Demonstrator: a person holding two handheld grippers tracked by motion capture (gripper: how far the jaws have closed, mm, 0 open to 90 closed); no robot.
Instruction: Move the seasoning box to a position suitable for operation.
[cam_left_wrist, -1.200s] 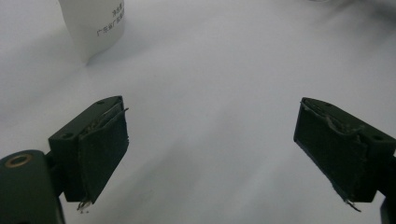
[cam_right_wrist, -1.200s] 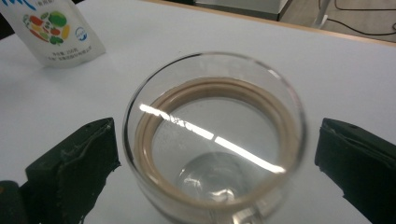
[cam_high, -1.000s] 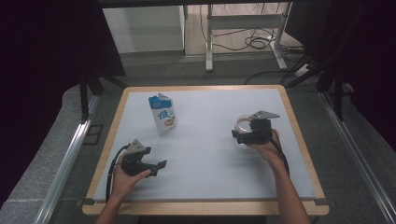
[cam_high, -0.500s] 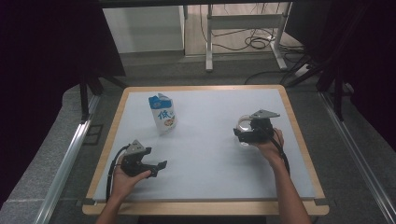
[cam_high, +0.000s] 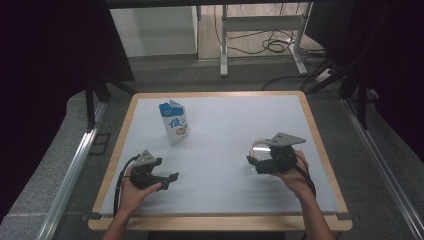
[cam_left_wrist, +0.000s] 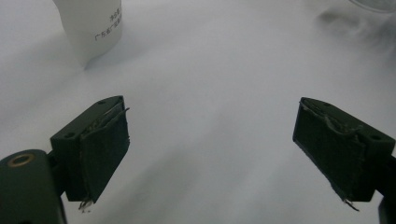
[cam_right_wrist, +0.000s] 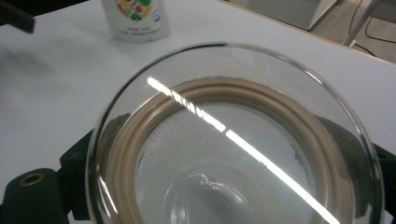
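My right gripper (cam_high: 254, 163) holds a round clear glass lid (cam_high: 258, 149) with a beige seal ring above the right half of the white table top (cam_high: 230, 120). Its jaws have just closed a little onto the lid. In the right gripper view the glass lid (cam_right_wrist: 233, 140) sits between the two black jaws of the right gripper (cam_right_wrist: 229, 175). A blue and white milk carton (cam_high: 174, 122) stands upright at the back left. My left gripper (cam_high: 170, 181) rests at the front left, open and empty. Its fingers (cam_left_wrist: 98, 149) stand wide apart, and the carton (cam_left_wrist: 93, 28) stands beyond them.
The table has a wooden rim (cam_high: 220, 222) all round. Metal rails (cam_high: 70, 170) run along both sides of it. Behind the far edge are a white cabinet (cam_high: 155, 30), a metal frame and cables on the floor (cam_high: 265, 45).
My right gripper has moved with the glass lid a little toward the near edge and has risen slightly. The left gripper and the carton have kept their places.
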